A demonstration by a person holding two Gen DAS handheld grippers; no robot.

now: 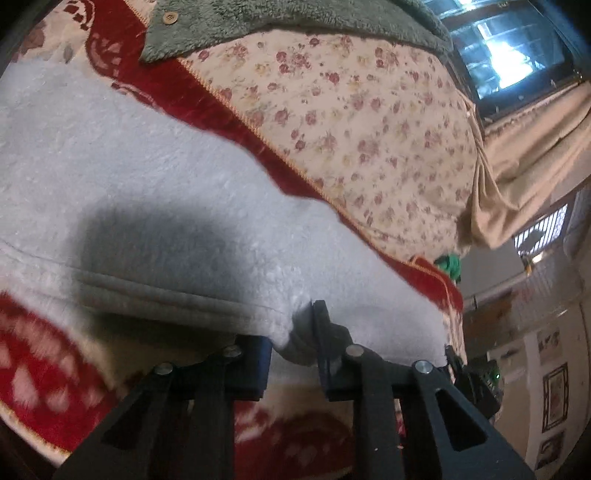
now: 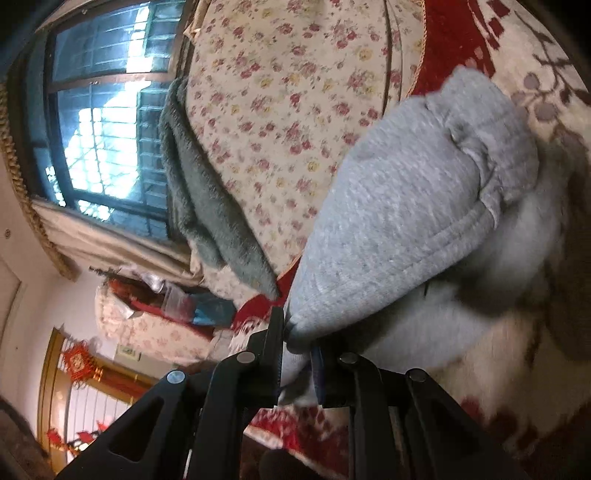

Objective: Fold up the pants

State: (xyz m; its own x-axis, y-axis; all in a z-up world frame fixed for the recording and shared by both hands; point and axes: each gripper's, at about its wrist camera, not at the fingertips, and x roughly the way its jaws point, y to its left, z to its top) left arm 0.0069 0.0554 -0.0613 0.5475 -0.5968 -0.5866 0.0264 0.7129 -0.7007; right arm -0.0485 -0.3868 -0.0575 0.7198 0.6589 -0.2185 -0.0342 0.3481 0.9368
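The left gripper (image 1: 293, 354) pinches the hemmed edge of a pair of light grey fleece pants (image 1: 155, 192), its jaws drawn nearly together on a bunched fold of the fabric. The right gripper (image 2: 297, 354) clamps another gathered edge of the same pants (image 2: 399, 221), its jaws pressed tight on the cloth. No brand, label or readable writing shows on the garment or on either tool.

The pants lie across a red and cream patterned blanket (image 1: 44, 373) on a bed. From the left wrist view they spread out broad and fuzzy, with a stitched hem running along the near side. From the right wrist view they rise in a rounded fold showing a knit outer face and a double-stitched seam. A floral quilt (image 1: 354, 122) and a grey-green plush garment (image 1: 236, 22) lie beyond, toward a window (image 2: 103, 122).
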